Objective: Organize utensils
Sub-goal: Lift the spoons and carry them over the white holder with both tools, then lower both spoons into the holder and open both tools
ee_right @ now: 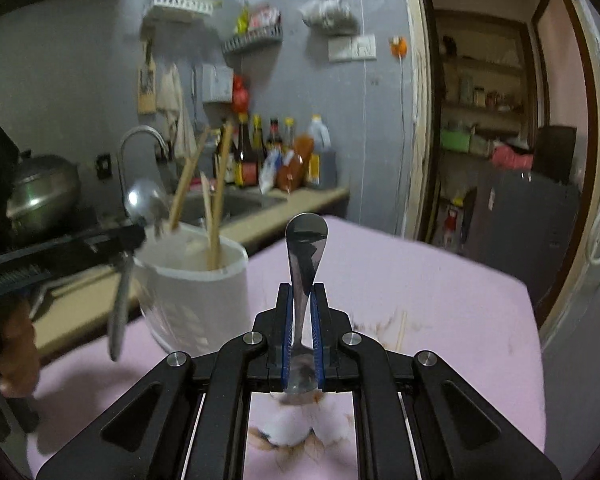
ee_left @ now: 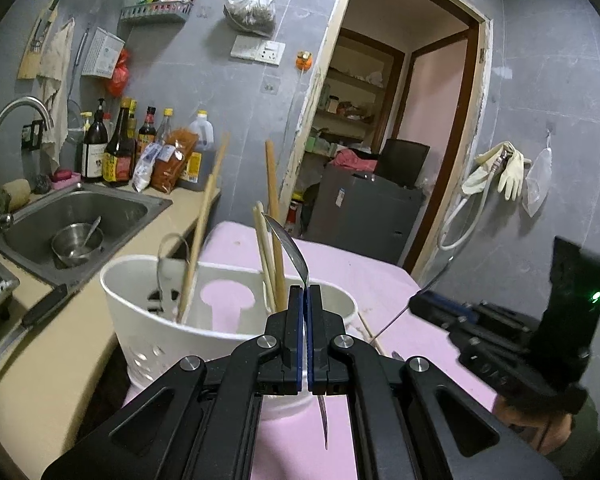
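A white utensil holder (ee_left: 204,320) stands on the pink table (ee_left: 380,280), with wooden chopsticks (ee_left: 202,224) leaning in it. My left gripper (ee_left: 305,292) is shut on a metal spoon (ee_left: 290,246), bowl end up, just over the holder's near rim. In the right wrist view the holder (ee_right: 196,280) is at left with the left gripper and its spoon (ee_right: 140,200) beside it. My right gripper (ee_right: 302,292) is shut on a second metal spoon (ee_right: 306,240), handle end pointing forward, above the table right of the holder.
A counter (ee_left: 60,352) with a steel sink (ee_left: 84,212), a bowl in it, a tap and several sauce bottles (ee_left: 116,148) lies left of the table. A loose chopstick (ee_right: 400,330) lies on the pink cloth. An open doorway (ee_left: 400,120) is behind the table.
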Tool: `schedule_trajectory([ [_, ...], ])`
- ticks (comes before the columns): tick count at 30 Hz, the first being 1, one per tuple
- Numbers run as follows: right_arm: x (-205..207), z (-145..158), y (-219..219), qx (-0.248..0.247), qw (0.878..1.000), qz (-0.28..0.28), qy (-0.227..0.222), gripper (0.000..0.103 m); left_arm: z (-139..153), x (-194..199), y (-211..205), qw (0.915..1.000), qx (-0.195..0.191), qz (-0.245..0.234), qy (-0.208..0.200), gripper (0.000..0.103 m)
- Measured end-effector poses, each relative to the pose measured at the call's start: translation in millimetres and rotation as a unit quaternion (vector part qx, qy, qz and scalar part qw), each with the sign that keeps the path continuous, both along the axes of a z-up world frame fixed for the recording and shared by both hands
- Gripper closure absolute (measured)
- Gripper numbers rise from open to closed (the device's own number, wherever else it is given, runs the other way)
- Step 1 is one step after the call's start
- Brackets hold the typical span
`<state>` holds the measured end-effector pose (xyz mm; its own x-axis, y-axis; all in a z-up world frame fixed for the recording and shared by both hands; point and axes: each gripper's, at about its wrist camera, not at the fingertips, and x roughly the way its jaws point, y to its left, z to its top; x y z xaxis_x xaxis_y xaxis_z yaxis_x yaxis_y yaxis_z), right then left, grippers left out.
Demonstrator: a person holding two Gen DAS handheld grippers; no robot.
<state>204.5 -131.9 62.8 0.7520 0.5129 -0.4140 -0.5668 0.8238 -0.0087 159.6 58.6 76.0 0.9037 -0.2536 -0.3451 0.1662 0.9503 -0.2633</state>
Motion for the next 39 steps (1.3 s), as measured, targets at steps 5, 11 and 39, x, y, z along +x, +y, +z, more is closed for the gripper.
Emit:
schedule_trajectory([
  [5, 8.5, 27.2, 9.4, 0.015, 1.000, 0.009, -0.019, 0.097, 15.2, 8.9, 22.8, 0.9996, -0.006, 0.021, -0.017, 0.103],
  [11, 11.5, 62.1, 24.7, 0.034, 0.998, 0.034, -0.035, 0.097, 34.7, 29.9, 57.1, 0.9989, -0.013, 0.041, -0.019, 0.103],
  [39, 29.8, 15.4, 82.7, 0.064, 0.996, 0.053, -0.018, 0.097, -16.4, 49.4, 62.0, 0.9954, 0.064, 0.063, -0.034, 0.103],
])
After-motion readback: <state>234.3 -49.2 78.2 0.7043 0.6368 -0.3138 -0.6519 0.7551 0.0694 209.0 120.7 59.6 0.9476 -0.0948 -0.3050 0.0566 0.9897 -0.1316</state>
